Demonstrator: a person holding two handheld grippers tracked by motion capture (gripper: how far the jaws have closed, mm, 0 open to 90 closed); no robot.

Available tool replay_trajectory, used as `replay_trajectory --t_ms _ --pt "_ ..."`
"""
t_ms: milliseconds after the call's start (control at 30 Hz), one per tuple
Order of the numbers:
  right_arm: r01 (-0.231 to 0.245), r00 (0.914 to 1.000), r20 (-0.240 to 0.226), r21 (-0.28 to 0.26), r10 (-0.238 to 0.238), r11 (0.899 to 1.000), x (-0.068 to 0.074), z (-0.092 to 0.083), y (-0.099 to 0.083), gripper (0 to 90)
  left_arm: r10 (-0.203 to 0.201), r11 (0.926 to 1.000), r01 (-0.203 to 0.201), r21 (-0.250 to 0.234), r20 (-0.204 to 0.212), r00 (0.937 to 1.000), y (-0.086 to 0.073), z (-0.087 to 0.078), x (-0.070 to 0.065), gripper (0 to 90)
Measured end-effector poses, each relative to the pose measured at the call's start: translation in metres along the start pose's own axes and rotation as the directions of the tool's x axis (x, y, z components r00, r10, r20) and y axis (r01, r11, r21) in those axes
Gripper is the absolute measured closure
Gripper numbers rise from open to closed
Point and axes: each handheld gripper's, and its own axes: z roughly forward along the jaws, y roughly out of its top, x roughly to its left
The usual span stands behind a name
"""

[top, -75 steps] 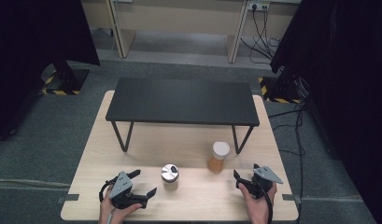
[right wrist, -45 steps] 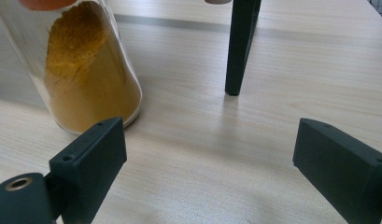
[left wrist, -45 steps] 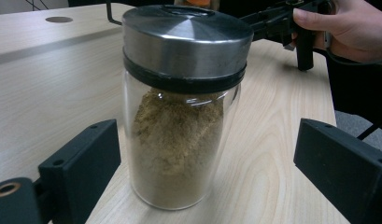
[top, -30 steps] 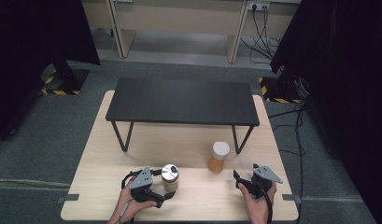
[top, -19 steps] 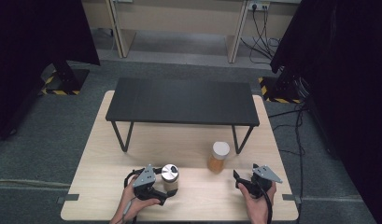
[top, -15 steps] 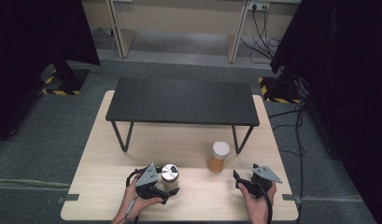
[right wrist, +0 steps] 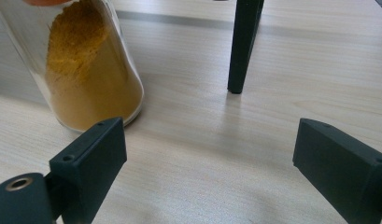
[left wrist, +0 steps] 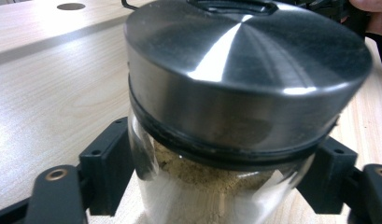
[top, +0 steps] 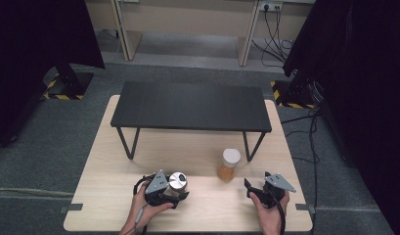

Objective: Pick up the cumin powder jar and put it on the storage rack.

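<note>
In your left gripper view the steel-lidded jar point(left wrist: 235, 140) runs off the bottom edge, so its base and footing stay unseen, and its lid point(left wrist: 244, 60) is cut at the top. In your right gripper view the powder jar point(right wrist: 81, 65) loses its top and left side; the shelf leg point(right wrist: 242, 44) is cut off above.

Looks like a lab or test bay, grey carpet floor point(top: 51, 147), black curtains point(top: 36, 44) hanging on both sides, hazard-striped stand bases point(top: 58, 93), wall sockets with trailing cables point(top: 271, 19), plain wooden table point(top: 109, 161) carrying a black metal shelf point(top: 190, 105)
</note>
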Motion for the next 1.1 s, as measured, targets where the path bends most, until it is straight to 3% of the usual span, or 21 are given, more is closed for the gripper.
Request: replay_trajectory --t_ms 133,767,1100 --pt "0.003 1.0 0.0 0.0 -0.003 1.0 0.0 0.0 0.0 9.8 0.001 1.0 -0.001 0.001 -0.001 1.0 0.0 0.0 0.0 29.1" --pt "0.011 0.9999 0.001 -0.003 -0.011 1.0 0.001 0.0 0.0 9.8 0.014 0.9999 -0.014 0.005 -0.033 0.9994 0.001 -0.003 -0.007 30.5" --pt "0.014 0.9999 -0.002 0.0 -0.014 1.0 0.0 0.0 0.0 10.3 0.012 0.9995 -0.015 -0.029 -0.09 0.9959 0.015 -0.028 -0.022 30.5"
